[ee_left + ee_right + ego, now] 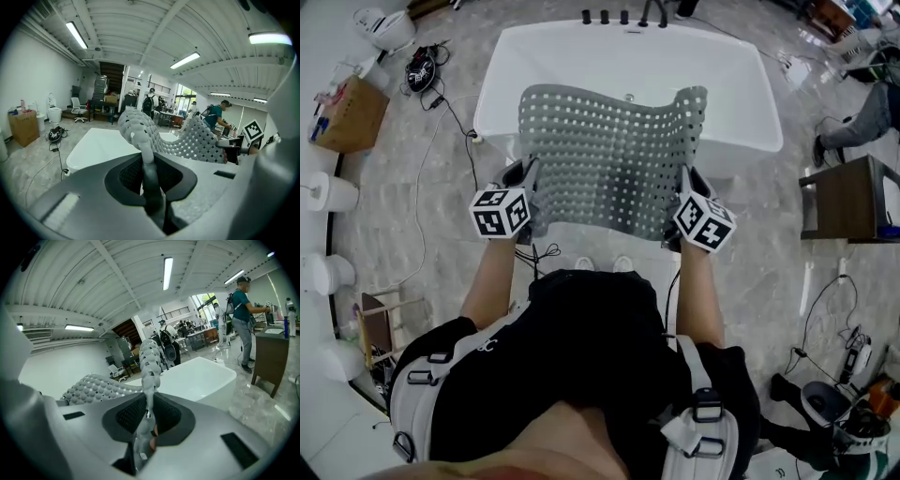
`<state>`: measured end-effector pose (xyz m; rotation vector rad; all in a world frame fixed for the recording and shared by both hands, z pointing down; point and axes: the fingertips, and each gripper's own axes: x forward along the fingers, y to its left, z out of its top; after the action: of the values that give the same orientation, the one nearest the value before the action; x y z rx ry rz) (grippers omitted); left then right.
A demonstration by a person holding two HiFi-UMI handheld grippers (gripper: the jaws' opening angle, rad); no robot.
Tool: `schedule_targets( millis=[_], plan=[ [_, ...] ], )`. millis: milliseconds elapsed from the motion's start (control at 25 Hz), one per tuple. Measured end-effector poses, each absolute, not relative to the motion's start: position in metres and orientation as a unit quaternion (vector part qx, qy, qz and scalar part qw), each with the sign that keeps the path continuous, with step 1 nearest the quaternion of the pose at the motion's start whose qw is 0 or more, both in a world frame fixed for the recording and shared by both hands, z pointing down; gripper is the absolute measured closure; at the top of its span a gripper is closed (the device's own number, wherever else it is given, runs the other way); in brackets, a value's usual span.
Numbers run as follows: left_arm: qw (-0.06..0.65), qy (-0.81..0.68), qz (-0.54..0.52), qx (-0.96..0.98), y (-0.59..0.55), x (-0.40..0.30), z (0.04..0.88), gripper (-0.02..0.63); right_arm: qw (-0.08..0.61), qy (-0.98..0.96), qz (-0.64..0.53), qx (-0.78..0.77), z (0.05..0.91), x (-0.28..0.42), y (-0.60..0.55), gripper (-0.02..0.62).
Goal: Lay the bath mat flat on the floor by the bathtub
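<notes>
Bath mat [614,159] held spread in air over near rim of bathtub [741,103] — left gripper [528,178] and right gripper [684,183] fingers clamped on its near corners. Laying it flat on floor [769,272] remains.

One bath mat [614,155], one bathtub [581,56], two grippers [531,180] [683,184].

A grey perforated bath mat [614,159] hangs in the air, sagging in the middle, stretched between the left gripper [526,184] at its near left corner and the right gripper [685,187] at its near right corner. Both appear to pinch its edge, though the marker cubes partly hide the jaws. Its far edge overlaps the white bathtub [736,89]; a cardboard box [352,114] sits far left and a brown side table [848,199] at the right.
</notes>
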<state>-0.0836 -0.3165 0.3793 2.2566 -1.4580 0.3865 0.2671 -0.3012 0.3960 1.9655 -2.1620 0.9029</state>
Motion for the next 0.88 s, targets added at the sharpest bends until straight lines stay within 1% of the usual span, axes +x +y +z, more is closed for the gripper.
schedule_targets(
  millis=[120,280,480,640,760,880],
  plan=[
    [0.235,-0.528,0.155,0.801,-0.317,-0.086,0.406,0.557,0.056,-0.702,0.315,0.636,0.421,0.271,-0.303,0.543],
    [0.282,-0.524,0.185,0.782,-0.299,-0.104,0.462,0.557,0.093,-0.695,0.340,0.626,0.465,0.252,-0.292,0.543],
    [0.336,-0.515,0.220,0.757,-0.299,-0.096,0.541,0.557,0.143,-0.687,0.374,0.606,0.538,0.252,-0.302,0.543],
    [0.385,-0.513,0.236,0.730,-0.285,-0.120,0.609,0.557,0.181,-0.673,0.400,0.595,0.605,0.231,-0.287,0.543],
    [0.401,-0.507,0.245,0.723,-0.289,-0.124,0.659,0.557,0.198,-0.669,0.405,0.591,0.654,0.229,-0.291,0.543],
    [0.398,-0.505,0.255,0.722,-0.301,-0.123,0.720,0.557,0.208,-0.668,0.402,0.591,0.718,0.234,-0.304,0.542]
  ],
)
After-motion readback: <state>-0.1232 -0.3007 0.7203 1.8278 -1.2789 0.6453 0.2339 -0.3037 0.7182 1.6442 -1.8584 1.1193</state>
